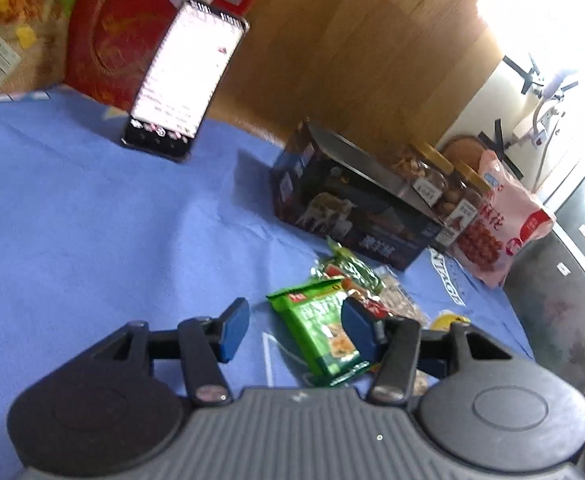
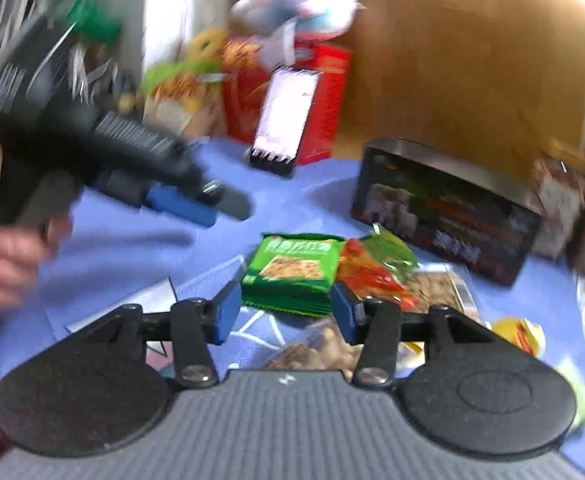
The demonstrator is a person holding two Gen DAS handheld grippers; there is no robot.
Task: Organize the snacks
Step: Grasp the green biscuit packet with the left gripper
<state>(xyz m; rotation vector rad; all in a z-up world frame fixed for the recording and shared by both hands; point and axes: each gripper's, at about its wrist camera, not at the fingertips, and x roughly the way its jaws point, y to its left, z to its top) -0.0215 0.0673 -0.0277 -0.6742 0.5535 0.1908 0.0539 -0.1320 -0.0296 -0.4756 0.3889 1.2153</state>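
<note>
A green cracker packet (image 1: 324,336) (image 2: 296,272) lies on the blue cloth (image 1: 92,220) with a red-and-green snack bag (image 1: 352,276) (image 2: 376,264) and a clear bag of brown snacks (image 2: 436,284) beside it. A dark open box (image 1: 356,208) (image 2: 444,208) stands behind them. My left gripper (image 1: 296,330) is open just above the cloth, the green packet beside its right finger. It also shows in the right wrist view (image 2: 208,204). My right gripper (image 2: 284,312) is open and empty, just short of the green packet.
A lit phone (image 1: 188,76) (image 2: 284,116) leans on a red box (image 1: 108,40). A pink bag (image 1: 500,220) and nut jars (image 1: 424,176) stand right of the dark box. A yellow wrapper (image 2: 520,332) lies at right. The cloth's edge (image 1: 508,312) drops off at right.
</note>
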